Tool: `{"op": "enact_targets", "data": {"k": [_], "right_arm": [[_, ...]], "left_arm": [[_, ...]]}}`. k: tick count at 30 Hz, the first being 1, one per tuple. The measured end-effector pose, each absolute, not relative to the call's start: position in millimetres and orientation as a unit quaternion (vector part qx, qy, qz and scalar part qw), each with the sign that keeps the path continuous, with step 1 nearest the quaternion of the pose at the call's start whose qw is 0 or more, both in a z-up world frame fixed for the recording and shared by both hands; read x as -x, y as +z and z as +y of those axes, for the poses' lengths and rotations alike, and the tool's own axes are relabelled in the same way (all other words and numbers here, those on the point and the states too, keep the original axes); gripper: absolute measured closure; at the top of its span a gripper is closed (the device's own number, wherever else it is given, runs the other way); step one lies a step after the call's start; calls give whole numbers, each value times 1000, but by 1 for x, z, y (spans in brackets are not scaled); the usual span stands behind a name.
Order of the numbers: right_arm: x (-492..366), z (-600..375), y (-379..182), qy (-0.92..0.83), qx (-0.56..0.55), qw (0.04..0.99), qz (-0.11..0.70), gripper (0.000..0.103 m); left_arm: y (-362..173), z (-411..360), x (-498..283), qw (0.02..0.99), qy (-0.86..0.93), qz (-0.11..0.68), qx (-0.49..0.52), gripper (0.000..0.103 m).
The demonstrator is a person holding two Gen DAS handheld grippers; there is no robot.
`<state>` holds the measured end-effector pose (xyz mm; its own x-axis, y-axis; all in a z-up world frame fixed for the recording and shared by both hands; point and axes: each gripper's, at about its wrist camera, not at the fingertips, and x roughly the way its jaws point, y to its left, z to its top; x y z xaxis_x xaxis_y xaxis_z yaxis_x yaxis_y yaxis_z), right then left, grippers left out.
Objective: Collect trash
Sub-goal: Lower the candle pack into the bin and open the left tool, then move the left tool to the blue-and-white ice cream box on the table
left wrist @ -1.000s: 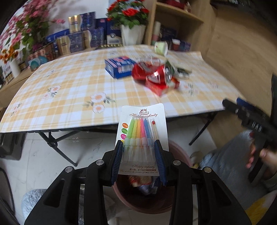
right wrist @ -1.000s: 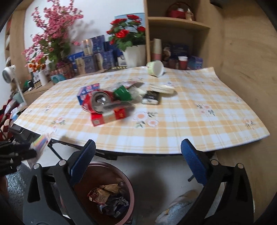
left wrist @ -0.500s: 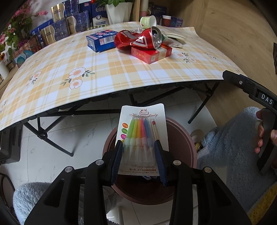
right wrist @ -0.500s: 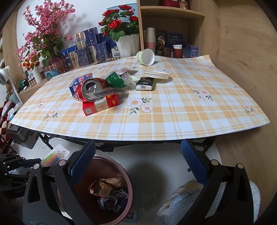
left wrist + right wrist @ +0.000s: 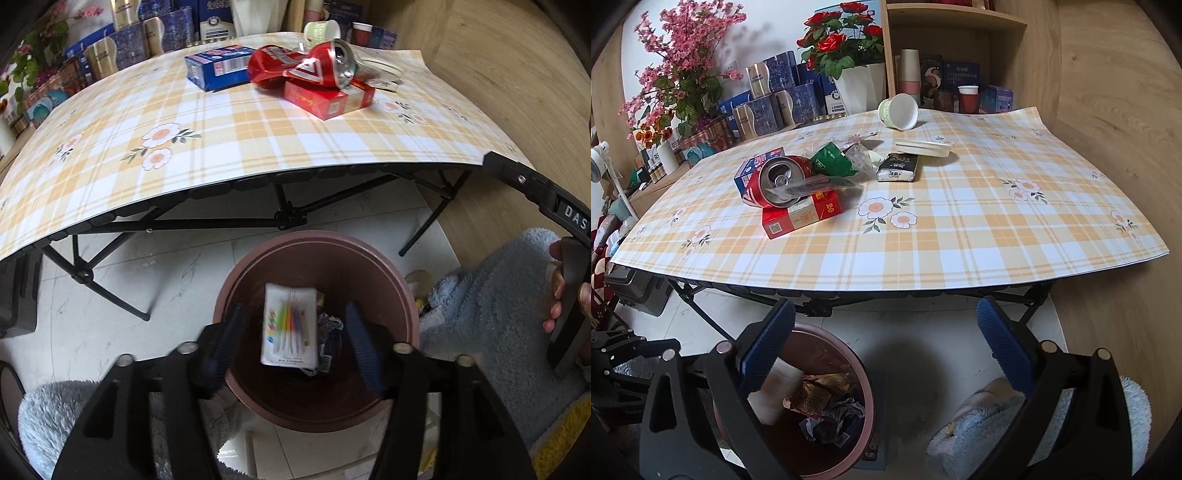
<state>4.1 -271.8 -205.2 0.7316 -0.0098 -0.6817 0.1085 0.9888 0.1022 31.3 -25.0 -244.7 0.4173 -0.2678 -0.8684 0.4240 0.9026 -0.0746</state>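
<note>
My left gripper (image 5: 293, 341) hangs over the brown trash bin (image 5: 402, 291), its jaws opening. The white pack of coloured candles (image 5: 290, 328) is free of the pads and drops into the bin, blurred by motion. My right gripper (image 5: 886, 350) stands open and empty in front of the table edge, with the bin (image 5: 864, 391) at its lower left. On the checked tablecloth (image 5: 960, 240) lie a crushed red can (image 5: 775, 184), a red carton (image 5: 801, 218), a blue box (image 5: 216, 68), a green wrapper (image 5: 831, 164), a black tissue pack (image 5: 899, 168) and a tipped paper cup (image 5: 899, 110).
Crumpled wrappers (image 5: 827, 406) fill the bin's bottom. The folding table's black legs (image 5: 107, 291) stand just behind the bin. A person's hand (image 5: 565, 295) holds the right gripper's handle beside a fluffy blue sleeve (image 5: 491, 314). Flower pots and boxes line the far side.
The left gripper sank over the bin, then its jaws spread and the candle pack slipped out of them into the bin. The right gripper stayed put.
</note>
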Motion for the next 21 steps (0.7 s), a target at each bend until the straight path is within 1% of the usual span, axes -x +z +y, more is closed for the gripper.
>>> {"op": "enact_targets", "data": {"k": [3, 6, 21], "right_arm": [[-5, -272, -206, -31, -68, 927, 367, 6], [-5, -272, -207, -31, -69, 926, 370, 6], [-18, -284, -207, -41, -73, 928, 363, 6]], "left_arm": [[-244, -20, -34, 842, -194, 498, -68, 35], [-243, -13, -38, 846, -183, 499, -51, 32], [-220, 25, -51, 874, -138, 464, 48, 31]]}}
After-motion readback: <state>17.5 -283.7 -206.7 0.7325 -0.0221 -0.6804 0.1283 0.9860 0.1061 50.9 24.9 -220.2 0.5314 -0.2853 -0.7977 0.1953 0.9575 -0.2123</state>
